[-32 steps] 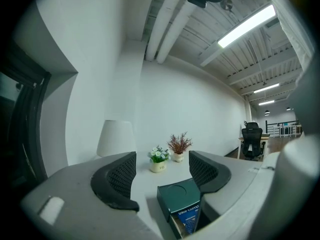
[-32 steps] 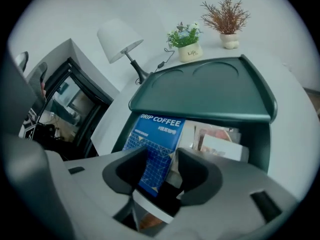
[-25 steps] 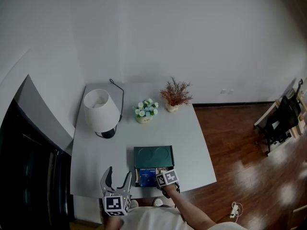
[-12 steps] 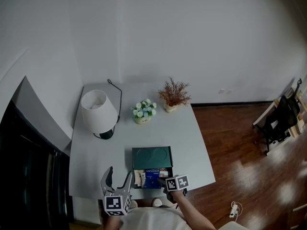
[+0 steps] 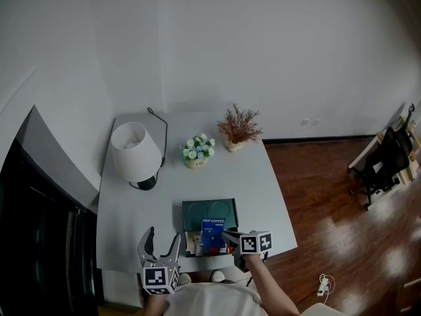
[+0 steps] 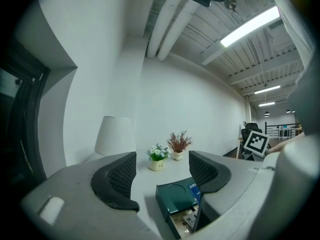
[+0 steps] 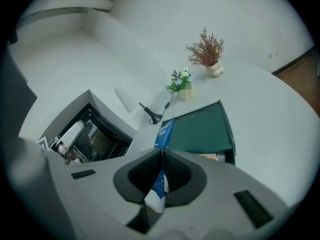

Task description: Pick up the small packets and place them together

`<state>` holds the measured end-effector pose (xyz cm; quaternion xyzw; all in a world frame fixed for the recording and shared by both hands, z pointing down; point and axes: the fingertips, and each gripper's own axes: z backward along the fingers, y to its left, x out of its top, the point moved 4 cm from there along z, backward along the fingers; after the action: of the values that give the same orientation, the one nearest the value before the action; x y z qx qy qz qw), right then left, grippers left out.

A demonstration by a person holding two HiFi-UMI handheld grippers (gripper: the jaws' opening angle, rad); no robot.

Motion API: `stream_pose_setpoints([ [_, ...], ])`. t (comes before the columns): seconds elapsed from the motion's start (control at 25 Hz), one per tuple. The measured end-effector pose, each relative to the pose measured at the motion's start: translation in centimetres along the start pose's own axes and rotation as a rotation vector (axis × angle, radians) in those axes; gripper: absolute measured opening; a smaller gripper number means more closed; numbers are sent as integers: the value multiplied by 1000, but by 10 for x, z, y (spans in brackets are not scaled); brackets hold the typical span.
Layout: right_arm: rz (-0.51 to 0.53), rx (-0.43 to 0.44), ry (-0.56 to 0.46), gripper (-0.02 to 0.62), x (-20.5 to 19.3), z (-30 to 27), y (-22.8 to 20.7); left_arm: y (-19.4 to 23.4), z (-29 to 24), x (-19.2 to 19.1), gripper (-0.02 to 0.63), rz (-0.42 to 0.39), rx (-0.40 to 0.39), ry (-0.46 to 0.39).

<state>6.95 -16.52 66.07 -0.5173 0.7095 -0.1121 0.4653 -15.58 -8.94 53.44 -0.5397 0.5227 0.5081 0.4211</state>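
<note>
The right gripper [image 7: 161, 170] was closed on the blue drip coffee packet [image 7: 164, 133]. The packet stood edge-on between the jaws, with its long axis running out past their tips. The other packets [image 5: 193, 243] lay lower, in the green box's [image 5: 209, 213] open drawer, between both grippers. The left gripper [image 6: 162, 171] hung open and empty.

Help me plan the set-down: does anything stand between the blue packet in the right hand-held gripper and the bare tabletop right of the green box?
Nothing visible does. The right hand-held gripper is shut on the blue packet, held above the green box, and the tabletop beside the box shows bare there.
</note>
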Motion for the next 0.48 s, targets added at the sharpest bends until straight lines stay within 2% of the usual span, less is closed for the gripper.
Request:
stream_pose_setpoints([
  [0.2,-48,17,-37,14,40,-43,-6,-1,2,2,316,-5,-4,-6],
  [0.48,13,-115,67,13,52,-98,-23,8,7,4,316,-4,25,-15],
])
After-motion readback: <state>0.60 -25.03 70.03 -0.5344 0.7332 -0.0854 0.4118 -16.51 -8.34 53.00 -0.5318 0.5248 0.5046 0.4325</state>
